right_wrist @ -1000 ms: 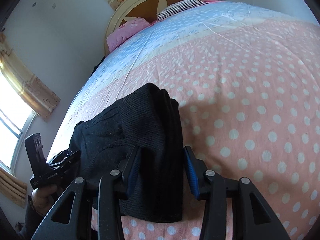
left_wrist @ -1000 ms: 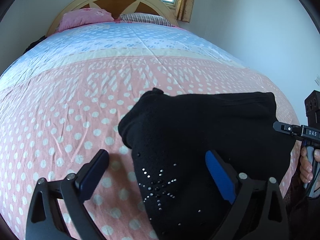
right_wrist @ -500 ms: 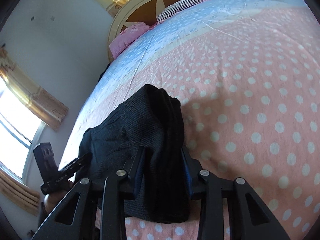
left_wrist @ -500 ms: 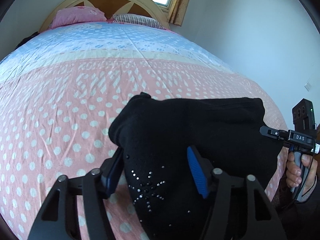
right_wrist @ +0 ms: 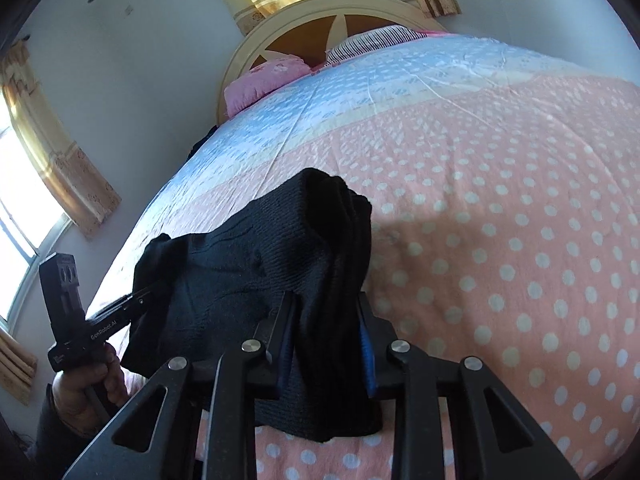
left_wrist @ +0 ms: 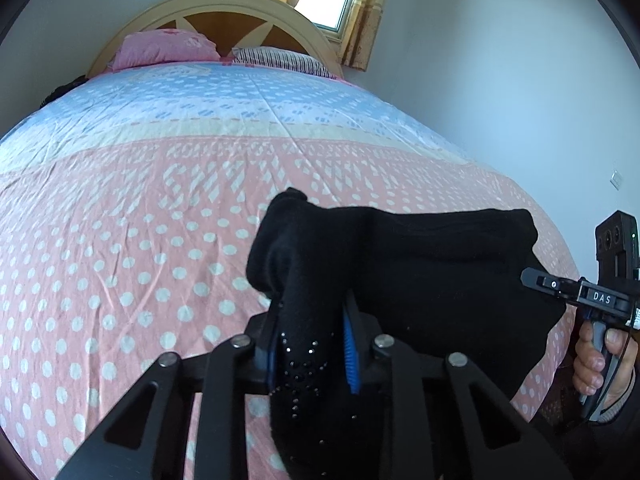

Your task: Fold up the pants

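left wrist view: black pants (left_wrist: 400, 280) bunched between the closing left tool (left_wrist: 310, 344), right tool (right_wrist: 326, 336) likewise.

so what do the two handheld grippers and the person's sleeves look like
Both are black linkage frames with silver rivets and blue ribbed pads. The right gripper reads "DAS", the left gripper "GenRobot.AI"; each carries a boxy black camera block. A dark sleeve has a grey cuff.

The black pants (left_wrist: 420, 264) are matt ribbed knit with shiny studs, the polka-dot bedspread (left_wrist: 140, 240) is smooth creased cotton-like cloth, and the headboard (left_wrist: 240, 16) at twelve o'clock looks like glossy painted wood.
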A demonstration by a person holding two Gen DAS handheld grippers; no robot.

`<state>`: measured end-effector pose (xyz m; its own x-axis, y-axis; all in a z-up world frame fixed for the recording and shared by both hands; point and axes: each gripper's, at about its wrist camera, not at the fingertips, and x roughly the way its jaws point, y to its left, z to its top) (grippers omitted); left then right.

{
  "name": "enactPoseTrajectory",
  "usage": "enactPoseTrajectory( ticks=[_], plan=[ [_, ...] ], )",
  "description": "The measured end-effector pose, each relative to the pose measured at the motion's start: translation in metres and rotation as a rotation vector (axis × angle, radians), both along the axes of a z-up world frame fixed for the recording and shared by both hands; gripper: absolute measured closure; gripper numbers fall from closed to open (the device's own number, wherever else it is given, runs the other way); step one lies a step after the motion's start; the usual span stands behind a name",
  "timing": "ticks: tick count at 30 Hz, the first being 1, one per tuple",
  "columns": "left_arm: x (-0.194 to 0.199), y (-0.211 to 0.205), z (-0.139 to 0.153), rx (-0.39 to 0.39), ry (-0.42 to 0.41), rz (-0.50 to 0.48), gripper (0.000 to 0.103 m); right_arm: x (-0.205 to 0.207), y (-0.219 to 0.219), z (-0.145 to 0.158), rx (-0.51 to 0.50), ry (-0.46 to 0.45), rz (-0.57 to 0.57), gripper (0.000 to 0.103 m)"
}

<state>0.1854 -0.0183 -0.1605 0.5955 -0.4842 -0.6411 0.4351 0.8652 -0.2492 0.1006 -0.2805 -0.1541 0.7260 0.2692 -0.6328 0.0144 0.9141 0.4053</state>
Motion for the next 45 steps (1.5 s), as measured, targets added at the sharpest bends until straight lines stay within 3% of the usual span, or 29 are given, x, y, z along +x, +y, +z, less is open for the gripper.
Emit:
enactPoseTrajectory(
  ticks=[8,17,30,45],
  plan=[
    [-0.020,0.003,0.030,0.002,-0.068,-0.003,0.081,-0.001,0.015,0.034,-0.053,-0.039,0.042,0.075],
    [-0.024,0.029,0.051,-0.015,-0.090,0.039,0.083,0.041,0.054,0.056,-0.085,-0.043,0.147,0.076],
    [-0.022,0.101,0.072,0.085,-0.149,0.169,0.088,0.100,0.154,0.090,-0.144,-0.082,0.355,0.076],
    [-0.036,0.178,0.069,0.135,-0.148,0.307,0.088,0.155,0.231,0.070,-0.044,-0.055,0.490,0.076]
  ],
)
